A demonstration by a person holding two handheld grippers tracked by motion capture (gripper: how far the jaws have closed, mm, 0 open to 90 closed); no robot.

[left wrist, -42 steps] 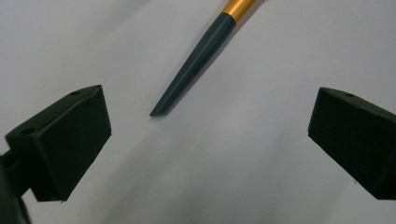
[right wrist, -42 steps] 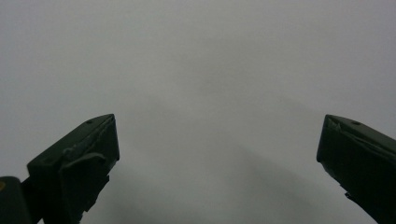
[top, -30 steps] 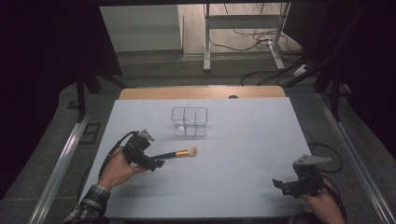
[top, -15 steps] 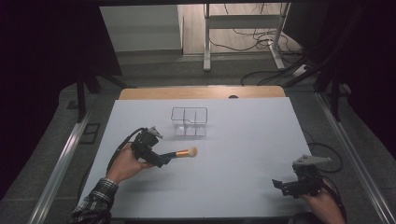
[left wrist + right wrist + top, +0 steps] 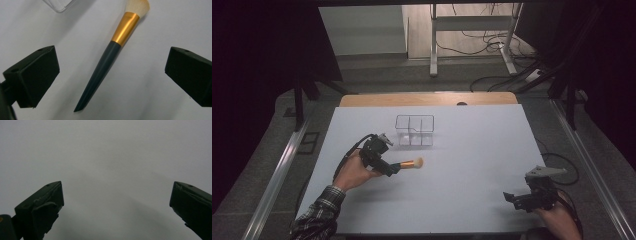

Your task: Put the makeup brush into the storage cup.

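— Brush [image 5: 110,62], where is it lying?

— On the white table [image 5: 472,200], left of the middle, just in front of the clear plastic box [image 5: 414,130] with its three compartments. Its pale bristle head points to the right in the high view, the gold band sits behind the bristles, and the dark tapered handle runs back toward the left gripper [image 5: 388,169].

— Does that gripper have hold of it?

— No. In the left gripper view the two black jaws stand spread wide, one on each side of the handle, with bare table between each jaw and the brush. A corner of the box shows at the top edge there.

— And the other hand?

— The right gripper [image 5: 518,200] is low at the near right corner of the table, well apart from the brush and the box. Its jaws are spread too, with plain table between them.
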